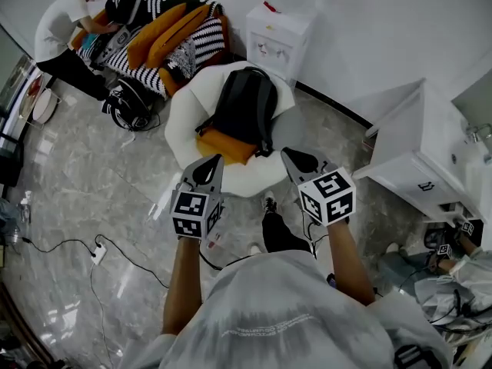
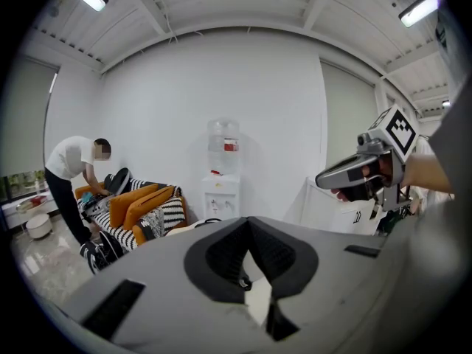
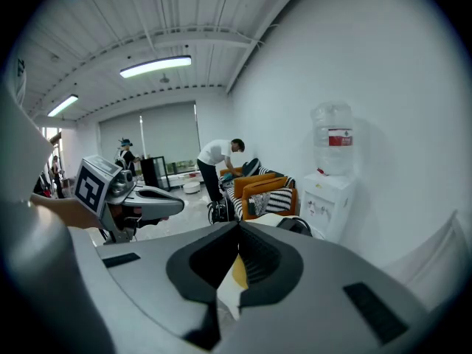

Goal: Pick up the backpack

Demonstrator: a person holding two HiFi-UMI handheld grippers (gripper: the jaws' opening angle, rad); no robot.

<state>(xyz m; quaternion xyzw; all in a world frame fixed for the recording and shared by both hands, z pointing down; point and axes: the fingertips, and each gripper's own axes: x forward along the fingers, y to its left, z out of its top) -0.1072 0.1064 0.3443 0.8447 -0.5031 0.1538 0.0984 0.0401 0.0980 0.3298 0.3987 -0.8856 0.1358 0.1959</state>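
Note:
A dark grey backpack (image 1: 244, 110) leans upright in a round white armchair (image 1: 183, 106), with an orange cushion (image 1: 225, 145) under it. My left gripper (image 1: 211, 162) hovers just short of the chair's near rim, at the left, its jaws shut and empty. My right gripper (image 1: 290, 157) is level with it at the chair's right front, also shut and empty. In the right gripper view the top of the backpack (image 3: 299, 225) peeks over the jaws, and the left gripper (image 3: 166, 206) shows at the side. The right gripper (image 2: 332, 177) appears in the left gripper view.
A white water dispenser (image 1: 278, 31) stands against the wall behind the chair. A person (image 1: 68, 23) bends over a striped sofa with orange cushions (image 1: 167, 31) at the back left. A white cabinet (image 1: 419, 154) is on the right. Cables and a power strip (image 1: 98, 253) lie on the floor.

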